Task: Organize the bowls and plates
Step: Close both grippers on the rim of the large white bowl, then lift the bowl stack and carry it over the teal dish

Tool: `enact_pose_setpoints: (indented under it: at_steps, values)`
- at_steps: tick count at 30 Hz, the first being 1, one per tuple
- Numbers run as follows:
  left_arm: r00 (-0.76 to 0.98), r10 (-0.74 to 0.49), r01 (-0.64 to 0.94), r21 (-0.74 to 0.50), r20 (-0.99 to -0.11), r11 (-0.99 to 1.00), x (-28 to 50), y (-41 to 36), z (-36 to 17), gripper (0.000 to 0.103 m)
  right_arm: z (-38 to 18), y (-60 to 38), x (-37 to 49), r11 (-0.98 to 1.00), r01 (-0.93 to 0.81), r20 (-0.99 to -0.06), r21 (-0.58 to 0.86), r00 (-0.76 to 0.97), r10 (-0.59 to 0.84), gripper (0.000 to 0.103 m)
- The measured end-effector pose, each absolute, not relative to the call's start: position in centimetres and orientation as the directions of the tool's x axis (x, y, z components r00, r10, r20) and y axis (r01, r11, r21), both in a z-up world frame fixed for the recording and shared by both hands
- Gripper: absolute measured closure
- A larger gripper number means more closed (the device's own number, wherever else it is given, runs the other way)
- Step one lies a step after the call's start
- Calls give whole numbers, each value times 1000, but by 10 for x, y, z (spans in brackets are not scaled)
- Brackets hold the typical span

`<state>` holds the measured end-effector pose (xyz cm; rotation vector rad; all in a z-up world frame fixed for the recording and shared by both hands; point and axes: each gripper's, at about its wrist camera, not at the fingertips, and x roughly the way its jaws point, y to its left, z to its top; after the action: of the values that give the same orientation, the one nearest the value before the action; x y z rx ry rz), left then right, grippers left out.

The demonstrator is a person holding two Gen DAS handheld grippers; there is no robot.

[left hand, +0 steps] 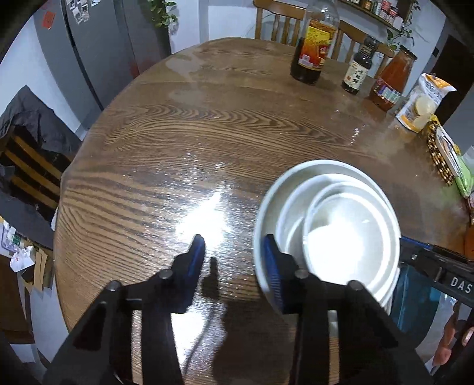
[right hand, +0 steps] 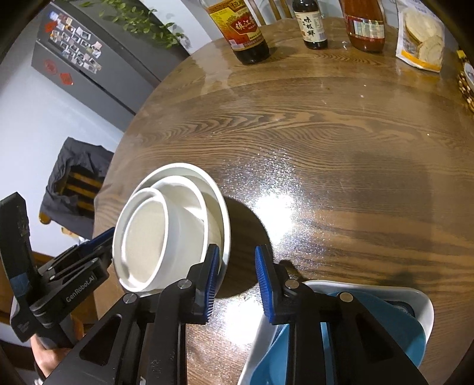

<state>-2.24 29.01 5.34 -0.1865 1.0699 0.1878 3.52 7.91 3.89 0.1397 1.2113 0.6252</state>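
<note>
The round wooden counter (left hand: pixel 207 124) lies mostly bare beyond the white bowl stack (left hand: pixel 326 225). The bottles (left hand: pixel 311 50) stand far behind. The left hand-held gripper (left hand: pixel 234 251) and the right hand-held gripper (right hand: pixel 237 263) both gape beside its rim, holding nothing.

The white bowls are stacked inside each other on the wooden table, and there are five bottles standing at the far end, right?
Not quite. The white bowls are nested on the wooden table, but the right wrist view shows only three bottles at the far end: a large dark bottle, a small dark bottle and a red one.
</note>
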Motion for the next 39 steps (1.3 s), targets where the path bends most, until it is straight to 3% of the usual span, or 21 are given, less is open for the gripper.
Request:
enact_pose_setpoints:
  at_steps: [8, 23, 39]
  values:
    - [476, 68, -209, -38, -877, 977, -20, 277, 54, 98, 44, 87, 32, 826, -400, -830, 398, 227, 510, 90]
    - [519, 95, -201, -14, -849, 979, -22, 265, 73, 99, 71, 69, 17, 842, -361, -799, 400, 313, 513, 90]
    - [548, -55, 17, -54, -835, 998, -48, 165, 98, 99, 86, -49, -42, 904, -180, -810, 387, 403, 427, 90]
